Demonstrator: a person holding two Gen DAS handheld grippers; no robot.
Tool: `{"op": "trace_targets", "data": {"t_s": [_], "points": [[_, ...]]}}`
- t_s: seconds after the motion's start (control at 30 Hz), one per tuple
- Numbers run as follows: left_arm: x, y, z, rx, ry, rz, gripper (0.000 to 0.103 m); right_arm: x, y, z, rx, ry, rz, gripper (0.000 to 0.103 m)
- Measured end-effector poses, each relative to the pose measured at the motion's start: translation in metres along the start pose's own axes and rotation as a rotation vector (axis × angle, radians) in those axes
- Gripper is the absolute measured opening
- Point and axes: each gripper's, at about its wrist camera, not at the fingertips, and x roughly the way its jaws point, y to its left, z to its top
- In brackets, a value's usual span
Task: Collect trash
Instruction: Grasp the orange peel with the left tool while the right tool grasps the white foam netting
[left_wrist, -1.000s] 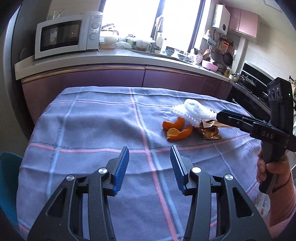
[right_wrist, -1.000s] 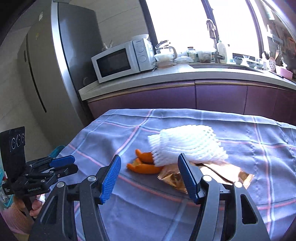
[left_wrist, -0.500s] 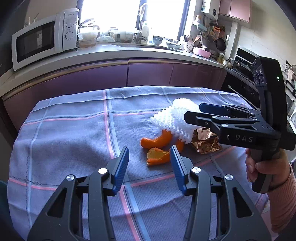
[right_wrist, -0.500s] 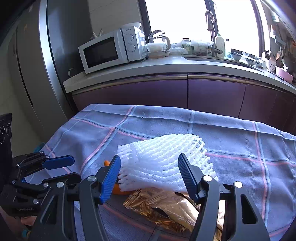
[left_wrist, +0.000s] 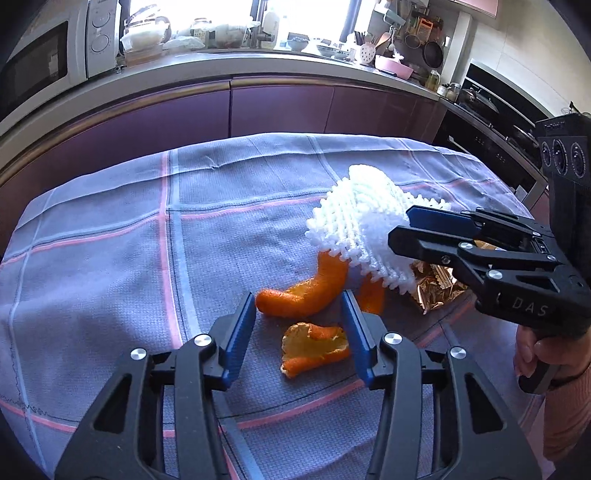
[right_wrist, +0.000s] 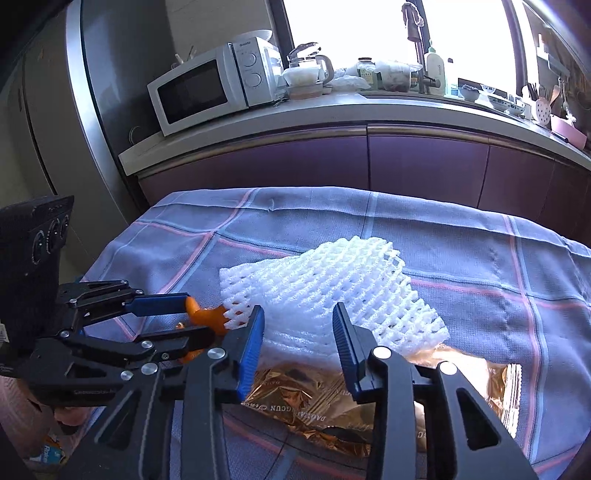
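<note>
On the table (left_wrist: 92, 236), a white foam net (right_wrist: 332, 288) lies over a gold wrapper (right_wrist: 295, 402). The right gripper (right_wrist: 297, 332), just closing, squeezes the net's near edge. The left gripper (left_wrist: 299, 314), half open, straddles orange peels (left_wrist: 314, 347).

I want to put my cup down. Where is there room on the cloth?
The left half of the tablecloth is bare, from the orange peels to its edge. Bare too along the purple cabinets. It is crowded around the white foam net and gold wrapper.

Orange peels (left_wrist: 308, 295) beside foam net (left_wrist: 354, 225)
</note>
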Motion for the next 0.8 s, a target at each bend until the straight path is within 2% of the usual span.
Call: {"op": "trace_targets", "data": {"t_s": [0.1, 0.13, 0.23, 0.43, 0.57, 0.6, 0.67, 0.8], "points": [[0.002, 0.001, -0.001, -0.003, -0.001, 0.0, 0.04, -0.005, -0.001, -0.001, 0.003, -0.006, 0.011, 0.026], [0.002, 0.001, -0.001, -0.001, -0.005, -0.004, 0.039, -0.006, -0.002, -0.002, 0.001, -0.007, 0.016, 0.02], [-0.002, -0.005, -0.005, 0.01, -0.014, -0.008, 0.034, -0.011, -0.003, -0.003, 0.008, -0.014, 0.027, 0.012], [-0.02, -0.01, -0.015, 0.013, -0.041, -0.027, 0.027, -0.023, -0.007, -0.006, 0.025, -0.033, 0.034, 0.011], [-0.036, -0.006, -0.023, -0.008, -0.068, -0.043, 0.026, -0.027, -0.004, -0.004, 0.006, -0.05, 0.0, 0.016], [-0.039, -0.004, -0.024, -0.016, -0.074, -0.049, 0.026, -0.027, -0.003, -0.004, 0.003, -0.054, -0.006, 0.019], [-0.046, -0.003, -0.028, -0.027, -0.087, -0.051, 0.026, -0.025, 0.0, -0.002, -0.008, -0.056, -0.024, 0.034], [-0.06, 0.004, -0.035, -0.058, -0.113, -0.055, 0.025, -0.015, 0.009, 0.0, -0.057, -0.047, -0.071, 0.04]]}}
